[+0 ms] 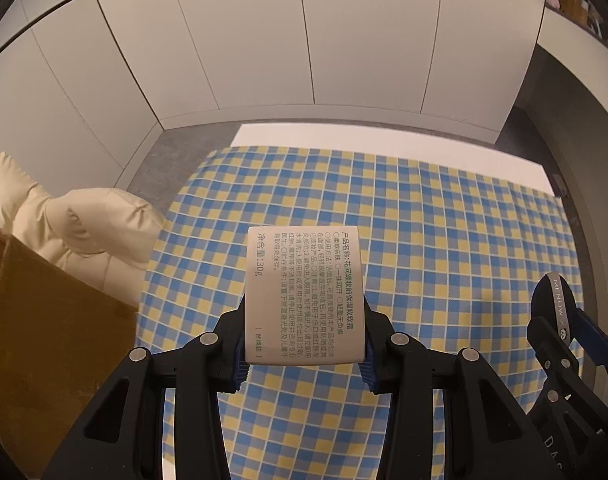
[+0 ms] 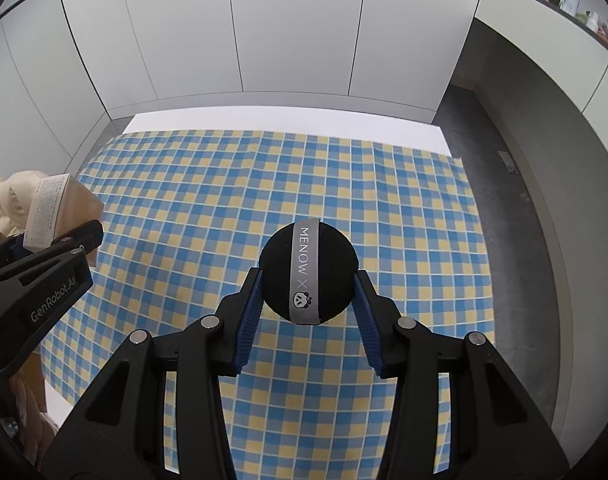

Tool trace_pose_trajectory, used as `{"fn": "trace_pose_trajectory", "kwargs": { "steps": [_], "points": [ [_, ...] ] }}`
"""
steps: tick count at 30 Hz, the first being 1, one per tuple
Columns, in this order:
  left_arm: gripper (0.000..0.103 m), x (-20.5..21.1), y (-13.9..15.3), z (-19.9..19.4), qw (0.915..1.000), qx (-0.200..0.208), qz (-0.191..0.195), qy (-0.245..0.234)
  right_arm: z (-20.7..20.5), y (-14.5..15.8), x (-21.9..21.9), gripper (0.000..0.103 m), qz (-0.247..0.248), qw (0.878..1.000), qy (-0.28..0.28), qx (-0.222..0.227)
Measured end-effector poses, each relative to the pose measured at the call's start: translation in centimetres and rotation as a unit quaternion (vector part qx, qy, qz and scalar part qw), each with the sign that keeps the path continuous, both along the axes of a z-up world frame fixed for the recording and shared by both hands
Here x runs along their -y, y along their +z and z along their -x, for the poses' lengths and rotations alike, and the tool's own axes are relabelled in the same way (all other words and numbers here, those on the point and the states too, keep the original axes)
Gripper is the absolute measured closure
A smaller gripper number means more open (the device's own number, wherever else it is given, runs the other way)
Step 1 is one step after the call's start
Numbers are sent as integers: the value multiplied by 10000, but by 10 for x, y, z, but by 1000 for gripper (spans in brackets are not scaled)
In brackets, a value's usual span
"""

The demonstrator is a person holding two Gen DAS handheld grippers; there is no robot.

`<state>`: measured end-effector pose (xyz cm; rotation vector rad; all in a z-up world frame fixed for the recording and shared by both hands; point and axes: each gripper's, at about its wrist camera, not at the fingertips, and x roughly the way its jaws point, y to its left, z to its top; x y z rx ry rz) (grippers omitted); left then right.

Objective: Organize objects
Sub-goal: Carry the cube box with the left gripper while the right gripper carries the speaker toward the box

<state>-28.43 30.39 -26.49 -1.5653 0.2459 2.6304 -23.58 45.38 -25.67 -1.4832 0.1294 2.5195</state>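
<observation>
Checked tablecloth (image 2: 264, 184) spreads below, bare | cardboard box (image 1: 44, 340) at its left | left gripper (image 1: 304, 340) clamps a printed carton (image 1: 302, 296) aloft | right gripper (image 2: 309, 312) pinches a round black puff (image 2: 308, 274) aloft; its curved sides could let it slip free.

We see a blue, yellow and white checked tablecloth (image 2: 264, 184), a pale beige box (image 1: 304, 296) printed with dark text, a black puff (image 2: 308, 276) with grey band, a brown carton (image 1: 44, 340).

Right tongs (image 2: 308, 280) clamp a black puff (image 2: 308, 272) (grey MENOW strap) above the checked cloth (image 2: 264, 184); left tongs (image 2: 44, 240) grip a printed box (image 2: 48, 212).
</observation>
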Motion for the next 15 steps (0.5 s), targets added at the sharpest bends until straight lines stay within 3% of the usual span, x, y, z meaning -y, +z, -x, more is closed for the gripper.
{"fn": "trace_pose_trajectory", "kwargs": {
  "steps": [15],
  "points": [
    [60, 15, 98, -16, 9988, -458, -84, 123, 0, 100, 7, 57, 344, 9988, 6, -350]
  ]
}}
